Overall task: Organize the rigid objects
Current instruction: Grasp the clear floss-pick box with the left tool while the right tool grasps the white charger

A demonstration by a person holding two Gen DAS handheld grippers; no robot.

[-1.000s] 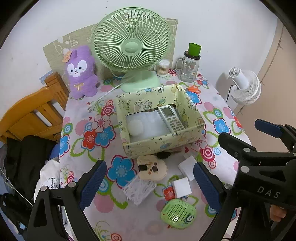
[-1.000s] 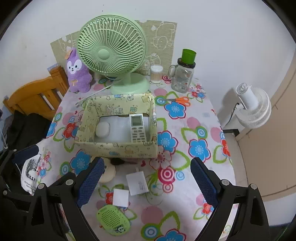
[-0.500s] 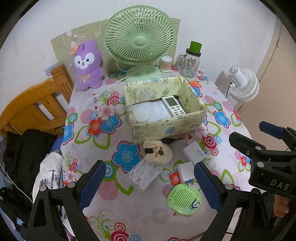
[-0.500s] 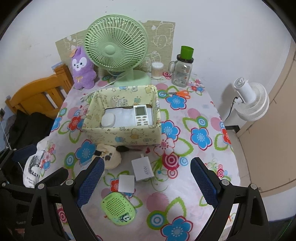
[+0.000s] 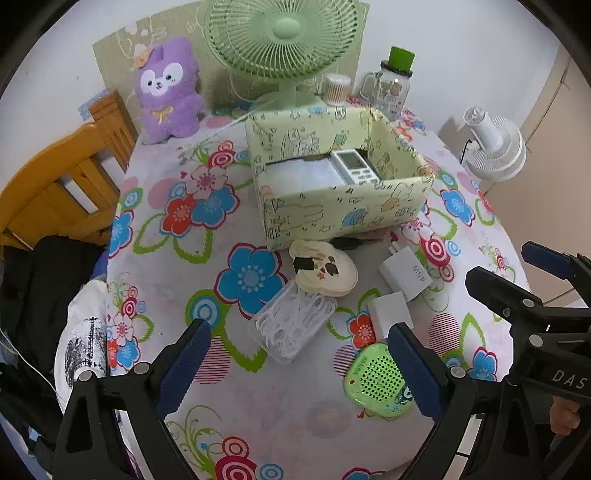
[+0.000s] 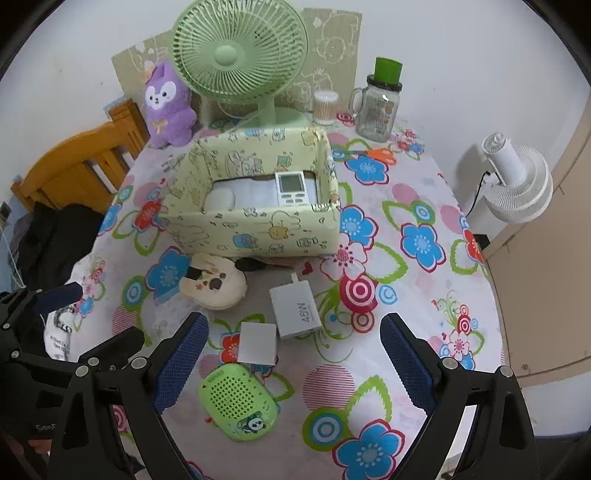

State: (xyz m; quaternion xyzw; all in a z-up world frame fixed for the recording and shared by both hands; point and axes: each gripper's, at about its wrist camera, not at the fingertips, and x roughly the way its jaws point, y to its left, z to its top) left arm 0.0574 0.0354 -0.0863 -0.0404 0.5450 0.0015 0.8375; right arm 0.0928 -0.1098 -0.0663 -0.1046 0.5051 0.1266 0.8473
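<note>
A yellow patterned box (image 5: 343, 206) (image 6: 258, 229) stands mid-table and holds a white remote (image 5: 354, 166) (image 6: 293, 188) on white packs. In front of it lie a cream bear-shaped case (image 5: 325, 267) (image 6: 214, 282), a clear box of floss picks (image 5: 293, 326), a white 45W charger (image 5: 406, 273) (image 6: 295, 308), a small white cube (image 5: 389, 314) (image 6: 258, 343) and a green speaker (image 5: 378, 382) (image 6: 238, 402). My left gripper (image 5: 299, 365) is open and empty above the floss box. My right gripper (image 6: 293, 365) is open and empty above the cube and speaker.
A green desk fan (image 5: 280, 33), a purple plush (image 5: 166, 88), a cotton swab jar (image 6: 325, 107) and a glass mug with a green lid (image 6: 380, 103) line the back wall. Orange scissors (image 6: 373, 153) lie at back right. A wooden chair (image 5: 62, 184) stands left, a white fan (image 6: 517, 177) right.
Both grippers have drawn back toward the table's near edge, so the box and fan sit higher and the loose items in front are nearer. Nothing on the table has moved.
</note>
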